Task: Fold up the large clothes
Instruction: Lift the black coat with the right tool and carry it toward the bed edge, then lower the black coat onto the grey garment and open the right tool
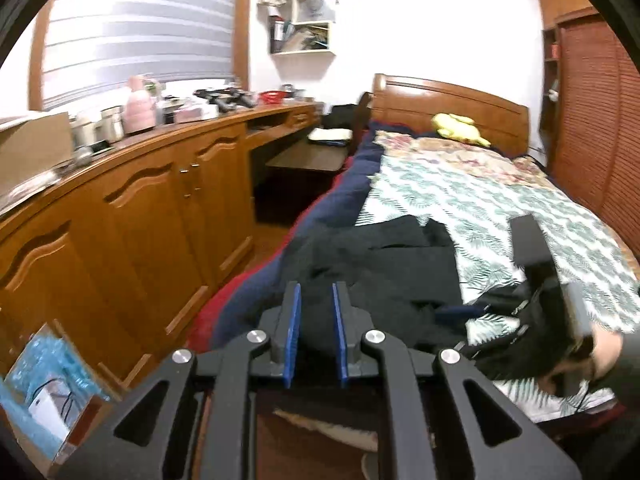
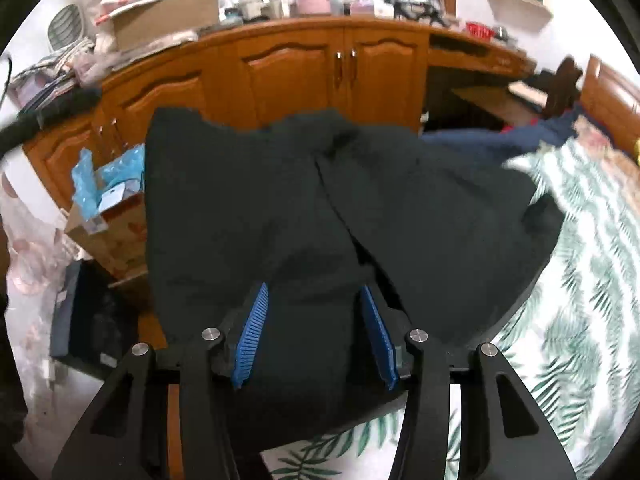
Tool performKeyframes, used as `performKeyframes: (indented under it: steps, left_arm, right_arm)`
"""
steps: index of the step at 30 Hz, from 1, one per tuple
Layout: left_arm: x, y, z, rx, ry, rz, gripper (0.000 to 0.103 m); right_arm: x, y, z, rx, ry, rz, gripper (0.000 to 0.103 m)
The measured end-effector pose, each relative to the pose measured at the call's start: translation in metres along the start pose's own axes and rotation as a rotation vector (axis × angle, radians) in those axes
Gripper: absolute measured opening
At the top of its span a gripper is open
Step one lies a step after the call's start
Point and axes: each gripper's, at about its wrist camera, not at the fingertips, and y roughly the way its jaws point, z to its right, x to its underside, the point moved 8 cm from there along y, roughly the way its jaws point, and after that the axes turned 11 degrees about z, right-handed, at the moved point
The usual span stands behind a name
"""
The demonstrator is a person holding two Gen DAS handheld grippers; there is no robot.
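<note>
- Because it is too large to fold in the air, the black garment (image 2: 360,200) lies spread over the near corner of the bed (image 1: 500,200), where the mattress can bear it while edges are lifted and laid over.
- Between the blue pads of the right gripper (image 2: 316,332) sits a swell of that dark cloth; the jaws stand moderately apart and the pads do not look to be pressing, so I judge this a released or not-yet-taken hold, not a pinch.
- Ahead of those jaws the garment rises in a broad fold with a seam running diagonally through it, and its far edge hangs past the side of the bed towards the wooden cabinets (image 2: 296,68).
- Through the left gripper (image 1: 316,332) the jaws show a narrow gap with dark fabric mounded between and just beyond the pads (whether they actually nip it I cannot tell, since cloth fills the gap but the pads look slightly clear of it).
- Right of the left jaws the other gripper's body and a hand (image 1: 608,352) lie low over the leaf-patterned sheet (image 1: 480,208), both tools close together on the same end of the garment, likely so one edge can be carried evenly.
- Beyond both sets of jaws, a blue quilt (image 1: 348,196) lines the bed's edge.
</note>
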Motion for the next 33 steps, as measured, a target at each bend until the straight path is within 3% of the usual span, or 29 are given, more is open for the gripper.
performKeyframes:
  steps: [5,10,13,17,24,33]
  left_arm:
    - [0.005,0.038,0.018,0.034,0.009,-0.066,0.015]
    - [0.052,0.065,0.005,-0.053,0.057,-0.180,0.015]
    - [0.066,0.065,0.002,-0.082,0.087,-0.183,0.015]
    - [0.073,0.064,-0.004,-0.073,0.053,-0.188,0.016]
    - [0.086,0.067,-0.006,-0.073,0.028,-0.206,0.016]
    - [0.075,0.043,-0.004,-0.094,-0.011,-0.144,0.017]
  right_arm:
    - [0.007,-0.002,-0.001,0.011,0.016,0.034,0.049]
    - [0.007,-0.014,-0.003,0.040,-0.005,0.028,0.049]
    - [0.006,-0.020,-0.006,0.033,-0.009,0.032,0.049]
    - [0.005,-0.021,-0.015,0.009,-0.005,0.051,0.049]
    - [0.023,0.008,-0.021,0.042,-0.062,0.014,0.050]
    - [0.021,-0.013,-0.017,0.077,-0.027,0.033,0.049]
